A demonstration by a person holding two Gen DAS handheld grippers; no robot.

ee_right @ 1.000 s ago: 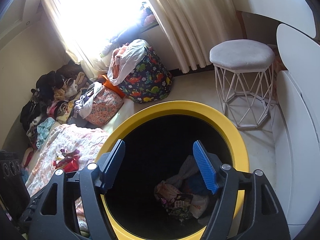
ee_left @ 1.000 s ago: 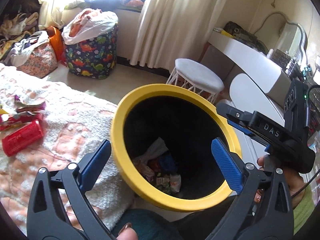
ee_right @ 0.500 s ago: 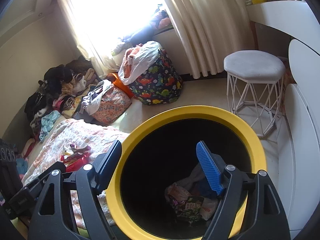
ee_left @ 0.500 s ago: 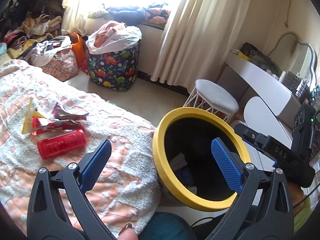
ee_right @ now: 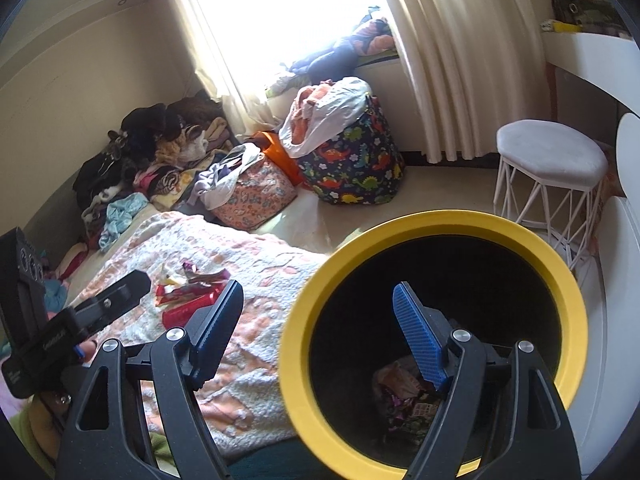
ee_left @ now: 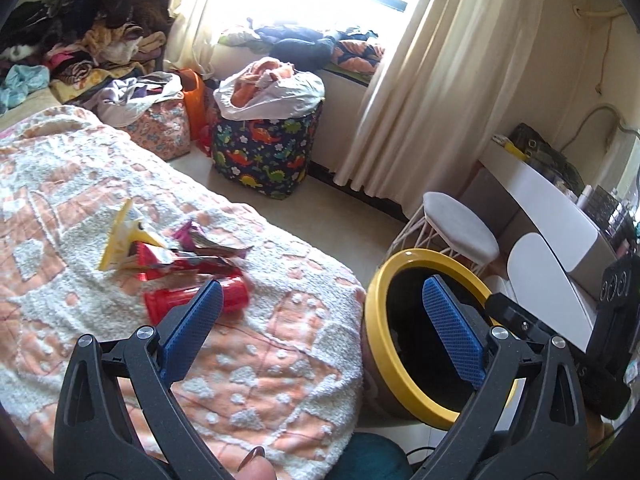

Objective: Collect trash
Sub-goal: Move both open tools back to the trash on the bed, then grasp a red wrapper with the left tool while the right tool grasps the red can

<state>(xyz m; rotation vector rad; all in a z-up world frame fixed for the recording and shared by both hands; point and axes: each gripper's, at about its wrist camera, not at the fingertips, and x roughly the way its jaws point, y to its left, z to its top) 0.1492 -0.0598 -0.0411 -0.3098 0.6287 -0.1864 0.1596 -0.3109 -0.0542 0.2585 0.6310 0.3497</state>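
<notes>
A yellow-rimmed black trash bin (ee_left: pixel 384 280) (ee_right: pixel 440 222) stands on the floor beside the bed, with wrappers (ee_right: pixel 404 396) at its bottom. A red can (ee_left: pixel 176 300) (ee_right: pixel 180 312) and several wrappers (ee_left: pixel 160 248) (ee_right: pixel 188 280), one yellow, lie on the blanket. My left gripper (ee_left: pixel 320 320) is open and empty, above the bed edge between the can and the bin. My right gripper (ee_right: pixel 316 332) is open and empty, over the bin's left rim.
A peach and white blanket (ee_left: pixel 80 168) covers the bed. A dinosaur-print bag (ee_left: pixel 264 152), a floral bag (ee_left: pixel 160 132) and clothes piles stand by the window. A white stool (ee_left: pixel 460 228) and a white desk (ee_left: pixel 552 216) are to the right of the bin.
Both grippers have pulled back and swung left from over the bin toward the bed. The red can and wrappers have come into fuller view. Both stay open and empty.
</notes>
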